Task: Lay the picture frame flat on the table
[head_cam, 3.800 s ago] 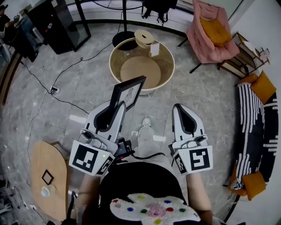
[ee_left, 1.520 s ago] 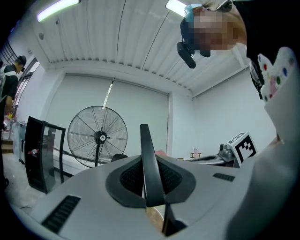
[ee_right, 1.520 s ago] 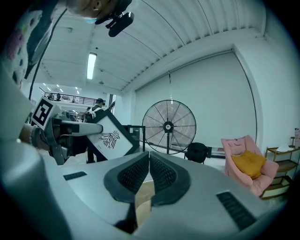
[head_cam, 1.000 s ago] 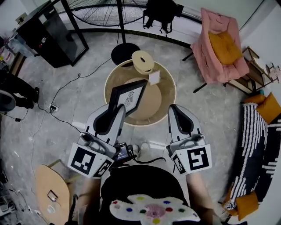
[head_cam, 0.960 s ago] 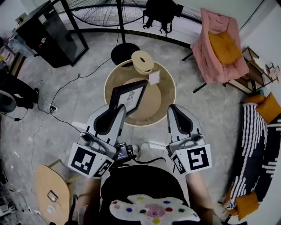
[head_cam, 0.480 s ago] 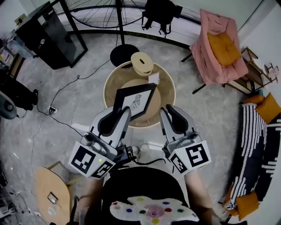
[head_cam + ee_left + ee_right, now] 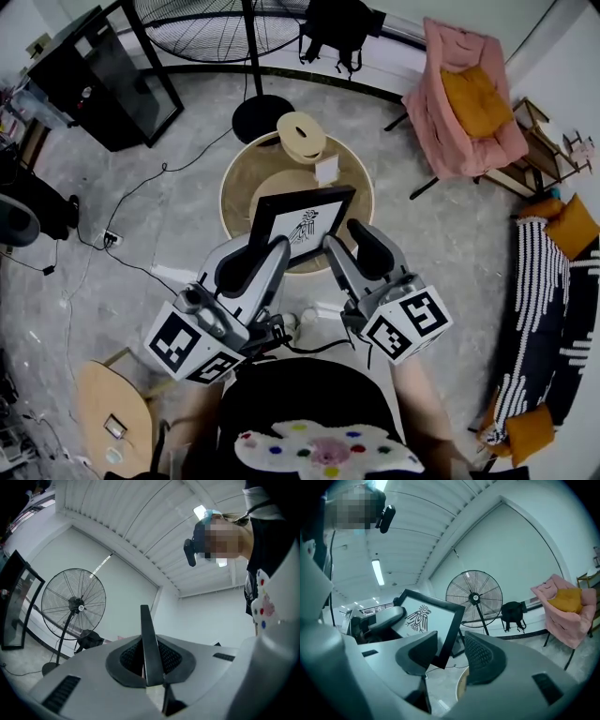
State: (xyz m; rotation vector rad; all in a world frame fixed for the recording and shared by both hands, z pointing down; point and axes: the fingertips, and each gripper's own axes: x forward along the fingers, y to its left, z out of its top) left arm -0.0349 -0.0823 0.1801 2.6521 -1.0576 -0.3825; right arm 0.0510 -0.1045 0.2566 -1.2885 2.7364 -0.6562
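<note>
Over round table [image 7: 246,187], left gripper [image 7: 265,247] alone pinches picture frame [image 7: 305,221], right gripper [image 7: 349,240] jaws just opening around its corner untouched; frame could pivot, drop.

My left claw [image 7: 270,246] had a smooth grey plastic shell and black dimpled pads [image 7: 169,658]. The picture frame [image 7: 302,223] had a matt black rim (wood or plastic, I couldn't tell) around pale paper. The round table [image 7: 225,192] looked like light wood, the floor [image 7: 141,234] like polished grey stone.
</note>
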